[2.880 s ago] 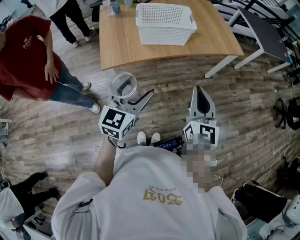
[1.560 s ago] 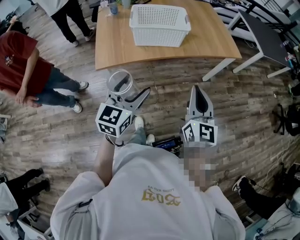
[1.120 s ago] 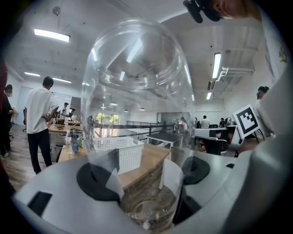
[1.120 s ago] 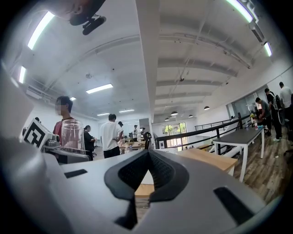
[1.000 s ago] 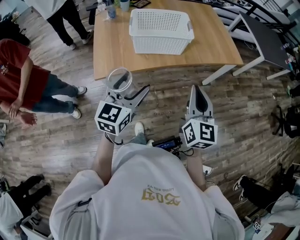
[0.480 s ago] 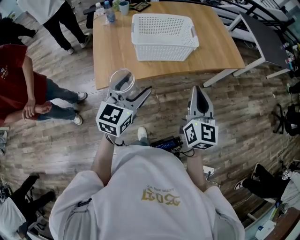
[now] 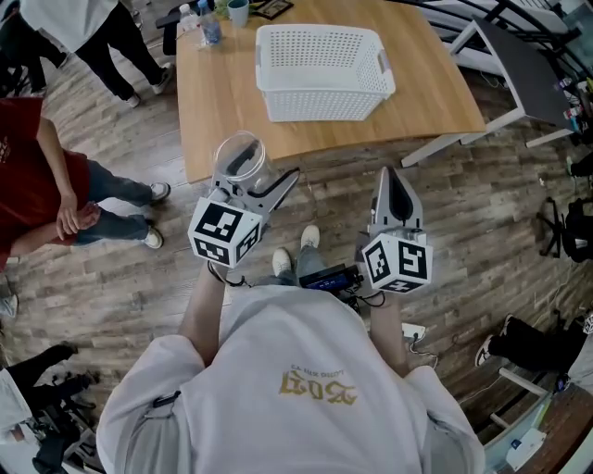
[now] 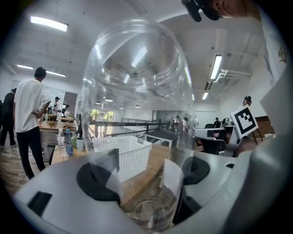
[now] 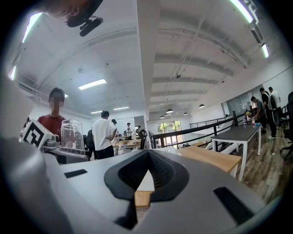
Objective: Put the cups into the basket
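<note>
Head view: left tool (image 7: 252, 185) pinching clear cup (image 7: 241, 159) upright over floor (image 7: 482, 213), short of table (image 7: 222, 102). Right tool (image 7: 391, 180) pressed together, carrying nothing. White basket (image 7: 320, 93) sitting mid-table, looking empty. Count: one basket, one held cup, one small cup (image 7: 238, 11) at far table corner, two tools.

Left tool view: jaws standing wide, pressing on cup's lower wall. Risk: smooth wall slipping out if grip is easing, or cup base knocking basket rim if coming in low.

Right tool view: jaws closed, nothing between.
</note>
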Demonstrator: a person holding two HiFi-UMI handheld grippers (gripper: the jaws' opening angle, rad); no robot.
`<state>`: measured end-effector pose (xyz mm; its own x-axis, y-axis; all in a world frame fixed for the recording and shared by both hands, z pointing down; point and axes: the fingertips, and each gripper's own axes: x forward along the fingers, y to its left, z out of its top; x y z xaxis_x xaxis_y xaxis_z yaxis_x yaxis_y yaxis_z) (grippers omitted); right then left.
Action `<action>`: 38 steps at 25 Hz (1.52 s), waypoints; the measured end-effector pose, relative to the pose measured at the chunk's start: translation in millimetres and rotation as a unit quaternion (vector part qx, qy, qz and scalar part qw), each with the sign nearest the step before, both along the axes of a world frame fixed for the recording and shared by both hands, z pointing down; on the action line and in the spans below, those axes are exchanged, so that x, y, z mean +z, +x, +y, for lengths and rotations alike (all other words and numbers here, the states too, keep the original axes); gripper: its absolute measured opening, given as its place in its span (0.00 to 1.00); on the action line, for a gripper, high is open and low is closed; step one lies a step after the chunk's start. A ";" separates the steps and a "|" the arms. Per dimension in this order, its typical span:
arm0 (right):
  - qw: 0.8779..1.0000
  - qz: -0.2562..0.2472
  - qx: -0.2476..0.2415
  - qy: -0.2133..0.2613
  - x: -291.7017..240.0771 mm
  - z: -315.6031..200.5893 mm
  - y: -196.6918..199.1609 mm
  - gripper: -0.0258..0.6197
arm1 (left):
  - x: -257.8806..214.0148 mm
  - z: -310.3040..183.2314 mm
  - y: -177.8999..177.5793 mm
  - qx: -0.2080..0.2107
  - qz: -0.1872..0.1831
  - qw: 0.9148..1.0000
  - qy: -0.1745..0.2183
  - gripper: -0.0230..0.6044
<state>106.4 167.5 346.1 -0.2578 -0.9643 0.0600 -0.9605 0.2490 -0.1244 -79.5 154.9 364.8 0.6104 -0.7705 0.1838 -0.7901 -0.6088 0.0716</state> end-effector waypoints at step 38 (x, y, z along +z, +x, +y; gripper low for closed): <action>0.998 -0.017 -0.061 0.005 -0.1 -169.4 35.0 0.06 | -3.1 -146.8 34.7 -0.061 -0.009 0.998 0.006 0.60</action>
